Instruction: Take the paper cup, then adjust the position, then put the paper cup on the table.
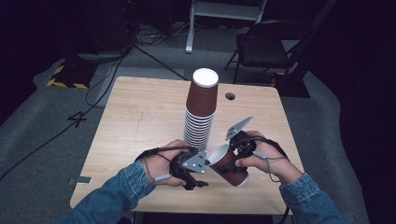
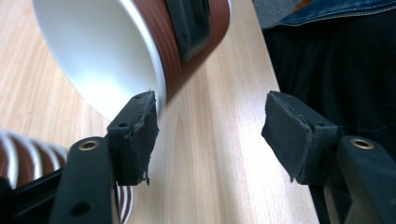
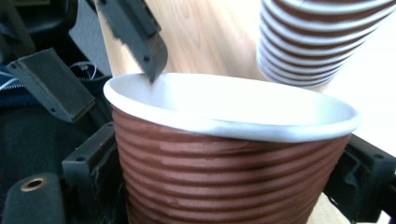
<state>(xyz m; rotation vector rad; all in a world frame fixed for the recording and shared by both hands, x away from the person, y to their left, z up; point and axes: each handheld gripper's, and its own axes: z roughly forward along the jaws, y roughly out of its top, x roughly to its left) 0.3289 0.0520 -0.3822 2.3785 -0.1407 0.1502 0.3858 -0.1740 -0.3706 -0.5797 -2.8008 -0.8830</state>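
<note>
High view: right gripper (image 1: 232, 157) clamps cup (image 1: 229, 164) lower centre, tilted, near stack (image 1: 201, 112); left gripper (image 1: 198, 179) jaws open, empty at rim. Keep right squeeze light, avoid crushing

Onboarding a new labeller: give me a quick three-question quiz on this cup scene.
1. True or false: the right gripper is shut on the single brown cup.
2. The left gripper has its jaws: A) clamped on the cup rim, B) open with nothing pressed between them, C) shut on the stack.
3. In the high view, which way is the cup stack turned: mouths up or mouths down?

Key: 1 true. 2 B. 3 mouths down, white base on top, standing on the wooden table.
</note>
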